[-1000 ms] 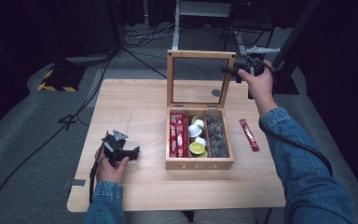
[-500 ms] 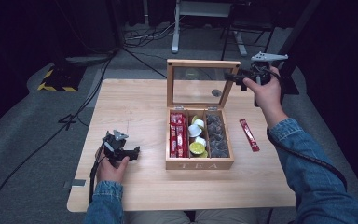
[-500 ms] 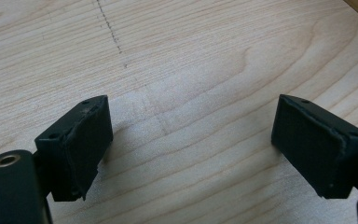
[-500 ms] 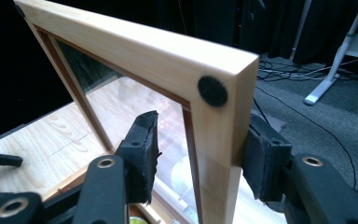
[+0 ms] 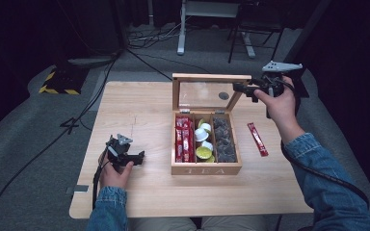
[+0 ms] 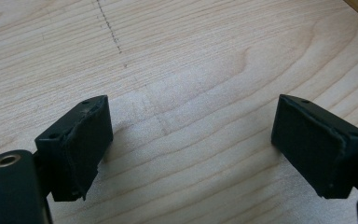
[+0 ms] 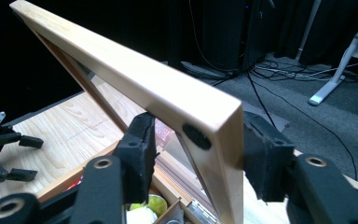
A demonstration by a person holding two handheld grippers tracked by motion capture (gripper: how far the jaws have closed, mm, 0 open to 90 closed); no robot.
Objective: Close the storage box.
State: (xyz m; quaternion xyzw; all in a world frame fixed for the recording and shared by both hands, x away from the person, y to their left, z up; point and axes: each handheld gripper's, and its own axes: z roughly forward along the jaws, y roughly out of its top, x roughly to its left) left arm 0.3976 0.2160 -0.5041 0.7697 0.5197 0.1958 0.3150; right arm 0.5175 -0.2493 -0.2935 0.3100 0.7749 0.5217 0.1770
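The table [image 5: 139,106] carries a tea box [image 5: 206,166] at centre, its glass lid [image 5: 207,79] raised at 12 o'clock. The right gripper [image 5: 242,88] clamps the lid's right corner between its jaws. The left gripper [image 5: 137,157], at 9 o'clock, sits wide open, holding nothing. A red sachet [image 5: 257,139] lies at 3 o'clock.

We see the worktop [image 5: 139,103] lit evenly from overhead, pale and clear, while the floor and room around it fall off into near black. The high view is soft and slightly grainy, with short, faint shadows. In the left gripper view the wood grain is sharp and a dim shadow lies beneath the claw [image 6: 193,140]. In the right gripper view the lid [image 7: 135,79] is bright on top, and the near claw pads [image 7: 140,144] blur.
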